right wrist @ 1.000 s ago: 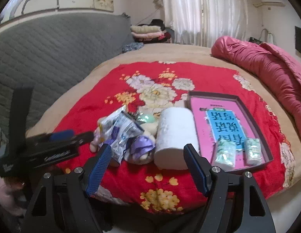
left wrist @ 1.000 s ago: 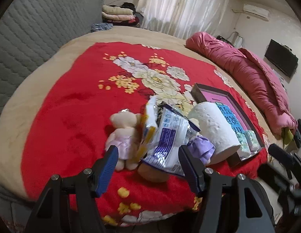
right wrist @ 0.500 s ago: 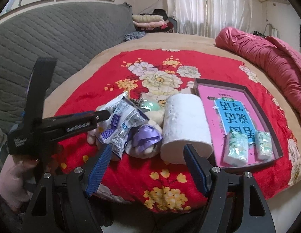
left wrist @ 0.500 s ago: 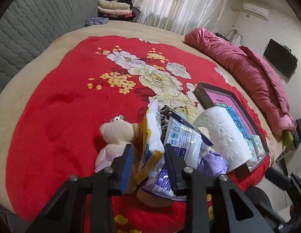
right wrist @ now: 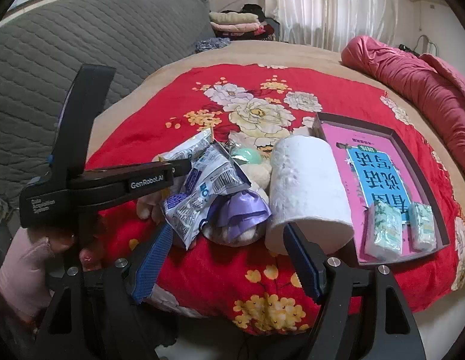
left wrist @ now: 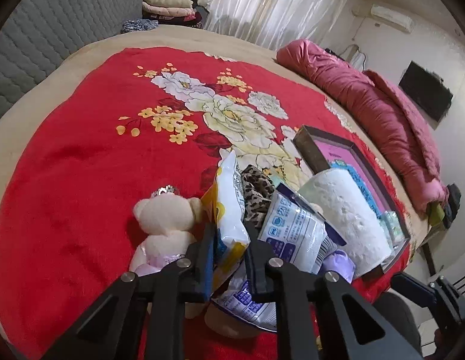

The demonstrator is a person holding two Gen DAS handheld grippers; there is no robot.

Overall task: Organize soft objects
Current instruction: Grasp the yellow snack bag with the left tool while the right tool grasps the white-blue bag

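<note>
A pile of soft things lies on the red flowered blanket (left wrist: 82,165). In it are a cream teddy bear (left wrist: 166,216), a white and yellow packet (left wrist: 229,198), a blue and white tissue packet (left wrist: 292,234), a purple-dressed plush (right wrist: 241,216) and a toilet roll (right wrist: 304,186). My left gripper (left wrist: 231,231) has its jaws closing, and its pads pinch the lower end of the white and yellow packet. From the right wrist view, the left gripper (right wrist: 178,168) reaches into the pile from the left. My right gripper (right wrist: 228,227) hangs open just before the purple plush and the roll, holding nothing.
A dark-rimmed tray (right wrist: 394,138) with a pink bottom holds two small tissue packs (right wrist: 382,228) at the right. A pink quilt (left wrist: 367,102) lies along the bed's far right. A grey padded headboard (right wrist: 52,60) stands left, with folded clothes (left wrist: 169,6) behind. The bed's front edge is close below.
The left jaws went from wide apart to narrow around the white and yellow packet while the gripper moved in and down. The right gripper came nearer the pile, still open.
</note>
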